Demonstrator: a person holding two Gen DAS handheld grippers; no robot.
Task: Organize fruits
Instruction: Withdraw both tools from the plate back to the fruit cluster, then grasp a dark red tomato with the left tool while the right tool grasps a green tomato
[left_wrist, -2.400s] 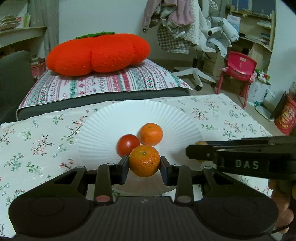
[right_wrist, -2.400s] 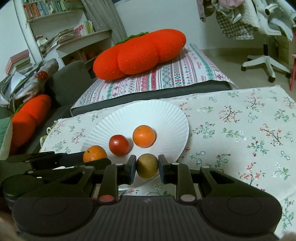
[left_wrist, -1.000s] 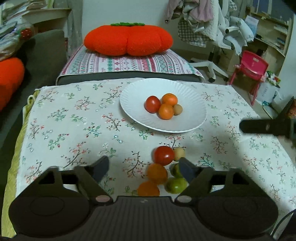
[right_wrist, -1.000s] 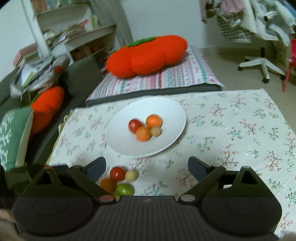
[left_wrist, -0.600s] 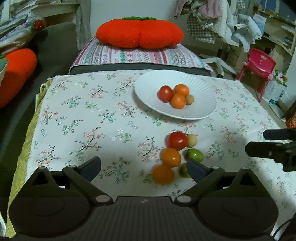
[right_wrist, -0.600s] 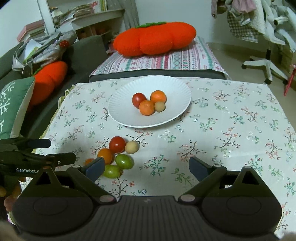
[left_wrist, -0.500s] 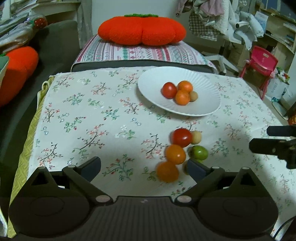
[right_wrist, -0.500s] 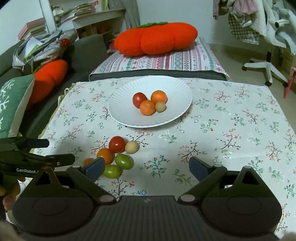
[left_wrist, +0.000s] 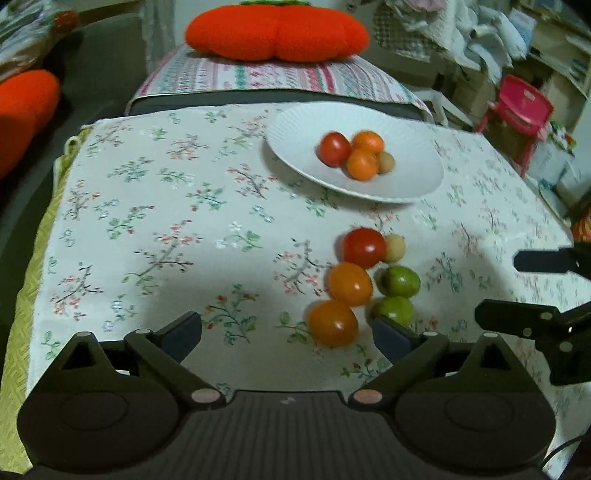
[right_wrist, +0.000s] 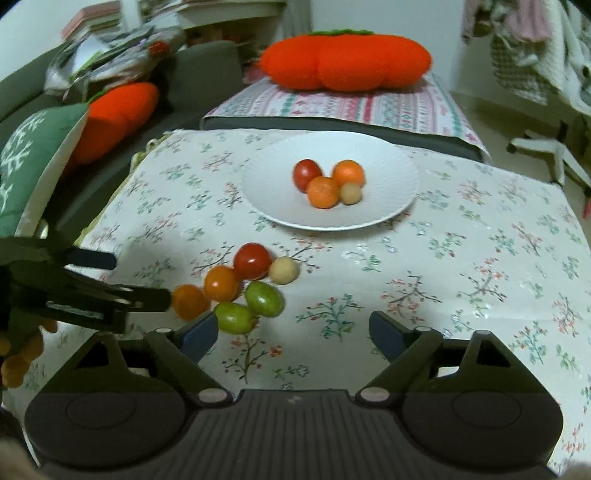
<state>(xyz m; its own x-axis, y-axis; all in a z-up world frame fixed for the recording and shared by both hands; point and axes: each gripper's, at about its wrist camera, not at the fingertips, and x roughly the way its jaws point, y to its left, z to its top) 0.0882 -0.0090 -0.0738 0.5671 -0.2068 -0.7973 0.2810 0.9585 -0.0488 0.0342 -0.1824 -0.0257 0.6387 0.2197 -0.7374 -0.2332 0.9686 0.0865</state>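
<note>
The left gripper (left_wrist: 286, 330) is hanging wide open, gripping nothing, an orange fruit (left_wrist: 333, 323) lying on the tablecloth (left_wrist: 147, 221) between its fingers. The right gripper (right_wrist: 293, 334) is also standing released and empty; its jaws have just been closing a little, with only cloth between them and a green fruit (right_wrist: 233, 317) just beside its left finger. Six fruits are clustering near the cloth's front edge. Four more are sitting on the white plate (left_wrist: 417, 177) toward the far edge.
</note>
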